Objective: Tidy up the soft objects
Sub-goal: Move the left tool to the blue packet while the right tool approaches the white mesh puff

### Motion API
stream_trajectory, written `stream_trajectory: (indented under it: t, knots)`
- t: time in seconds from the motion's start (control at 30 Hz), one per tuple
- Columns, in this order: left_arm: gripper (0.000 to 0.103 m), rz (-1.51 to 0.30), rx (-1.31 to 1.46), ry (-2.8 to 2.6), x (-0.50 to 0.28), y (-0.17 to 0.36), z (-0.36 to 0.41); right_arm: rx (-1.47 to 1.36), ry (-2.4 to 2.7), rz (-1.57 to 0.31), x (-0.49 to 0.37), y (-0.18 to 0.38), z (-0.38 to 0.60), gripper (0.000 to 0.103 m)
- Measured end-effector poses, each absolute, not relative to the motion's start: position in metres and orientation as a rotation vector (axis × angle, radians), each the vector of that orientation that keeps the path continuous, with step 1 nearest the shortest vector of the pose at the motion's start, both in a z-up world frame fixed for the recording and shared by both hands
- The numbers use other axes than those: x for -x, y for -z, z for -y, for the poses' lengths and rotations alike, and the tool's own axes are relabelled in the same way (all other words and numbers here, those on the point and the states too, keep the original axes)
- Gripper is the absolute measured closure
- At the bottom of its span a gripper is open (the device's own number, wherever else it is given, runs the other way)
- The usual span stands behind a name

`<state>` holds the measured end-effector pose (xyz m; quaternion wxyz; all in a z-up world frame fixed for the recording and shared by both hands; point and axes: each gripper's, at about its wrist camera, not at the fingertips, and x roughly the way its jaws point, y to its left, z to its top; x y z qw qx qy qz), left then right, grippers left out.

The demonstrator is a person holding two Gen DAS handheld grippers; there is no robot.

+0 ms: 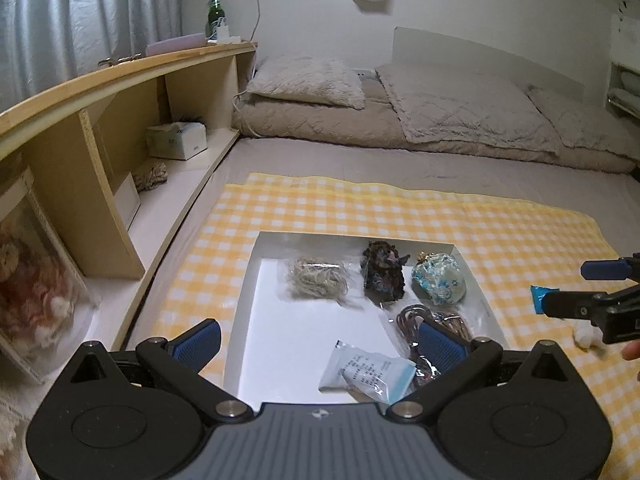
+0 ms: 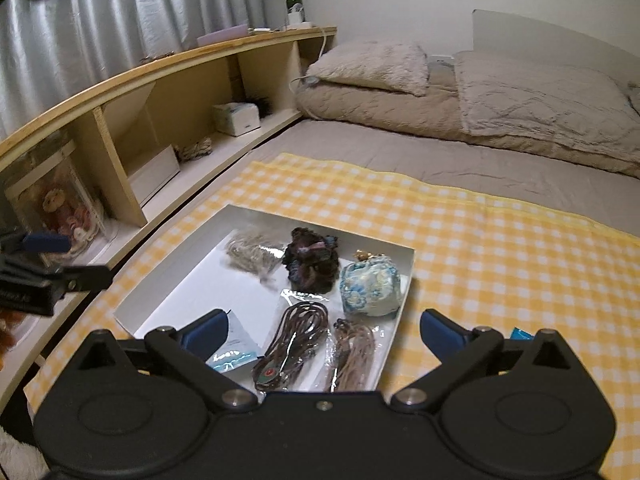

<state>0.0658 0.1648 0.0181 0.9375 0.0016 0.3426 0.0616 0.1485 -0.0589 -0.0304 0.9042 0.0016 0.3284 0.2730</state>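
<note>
Right, both claws empty atm: my right gripper (image 2: 322,330) has its jaws spread wide w/ nothing between them, and my left gripper (image 1: 318,340) is spread wide too, also bare. White tray (image 2: 132,306) sits on the yellow check cloth (image 2: 500,264), near-centre. Inside it, far row: pale string bundle (image 2: 250,256) left, dark knit piece (image 2: 310,260) mid, blue floral pouch (image 2: 370,288) right; near row: blue-edged packet (image 2: 232,354), brown cord in plastic (image 2: 294,340), tan cord bag (image 2: 354,354). Still outside, just right of the tray: a teal packet (image 1: 536,298) and white fluffy bits (image 1: 584,336). Prob next step, my guess: fetch those w/ the right claw. Do it well by coming in low, pinching the packet's mid not its corner, closing gently since it's soft, then setting it in the tray's bare left half w/o shoving neighbours.
</note>
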Motion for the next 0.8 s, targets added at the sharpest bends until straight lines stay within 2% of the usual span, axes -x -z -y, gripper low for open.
stream_trajectory:
  t: [0.4, 0.8]
  knots:
    - [0.000, -0.679, 0.019, -0.135, -0.074, -0.017, -0.145, -0.029, -0.535, -0.645, -0.142, 0.024, 0.083, 0.000]
    - [0.000, -0.668, -0.001, -0.052, -0.109, -0.010, -0.086, -0.042, -0.428, -0.619, -0.148, 0.028, 0.147, 0.000]
